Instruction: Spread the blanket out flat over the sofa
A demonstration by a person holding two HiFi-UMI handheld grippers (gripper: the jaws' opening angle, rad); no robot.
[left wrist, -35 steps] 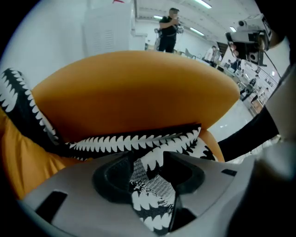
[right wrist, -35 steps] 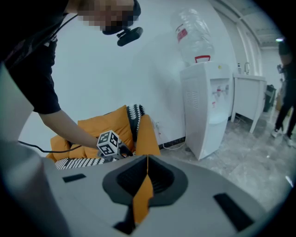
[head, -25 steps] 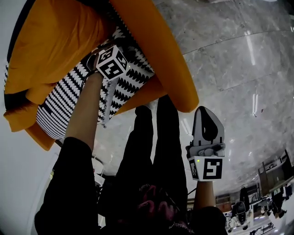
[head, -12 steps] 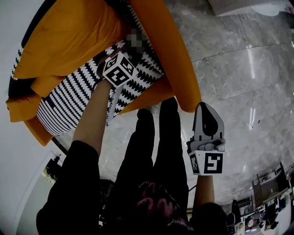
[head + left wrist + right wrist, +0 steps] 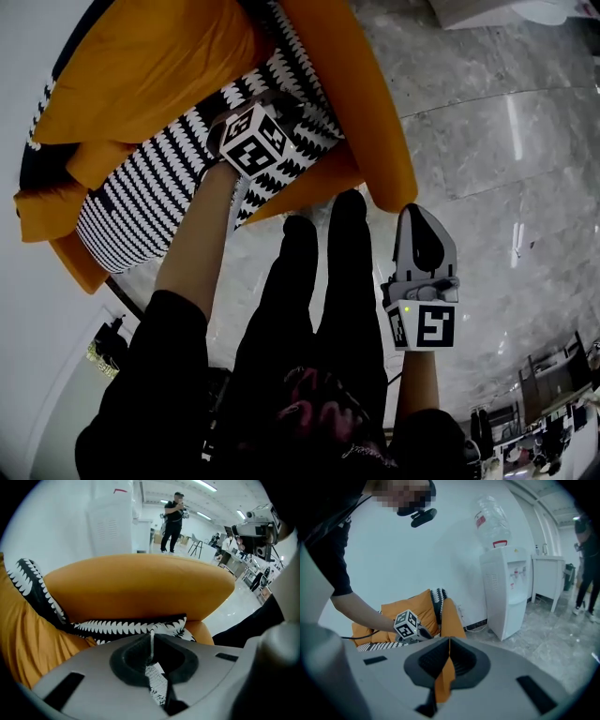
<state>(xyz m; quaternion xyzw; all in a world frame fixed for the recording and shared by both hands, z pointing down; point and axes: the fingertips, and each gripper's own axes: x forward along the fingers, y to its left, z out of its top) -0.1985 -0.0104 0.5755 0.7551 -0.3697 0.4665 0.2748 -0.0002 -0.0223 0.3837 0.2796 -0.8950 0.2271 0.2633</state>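
1. While the left gripper [image 5: 151, 639] hangs over the seat of the orange sofa [image 5: 141, 75], its jaws have just been closing. They pinch a fold of the black-and-white blanket [image 5: 141, 206], and patterned cloth shows in the slit between them.
2. The blanket lies bunched on the seat, between the plump back cushion [image 5: 159, 66] and the sofa's rounded arm [image 5: 140, 588]. The arm rises directly behind the blanket in the left gripper view.
3. The right gripper [image 5: 417, 220] is held apart from the sofa, over the grey marble floor [image 5: 487, 141], with its jaws drawn together. A thin orange strip [image 5: 443, 681] shows in their slit, and I cannot tell what it is.
4. A white water dispenser [image 5: 506, 588] with a bottle [image 5: 492, 522] on top stands against the wall near the sofa. A standing person [image 5: 172, 522] is far behind.
5. In the head view, the left forearm [image 5: 202, 225] and the gripper's own body cover the gripped spot. Black trousers [image 5: 319, 281] hide the floor below, and the frame edge cuts off the sofa's far end.
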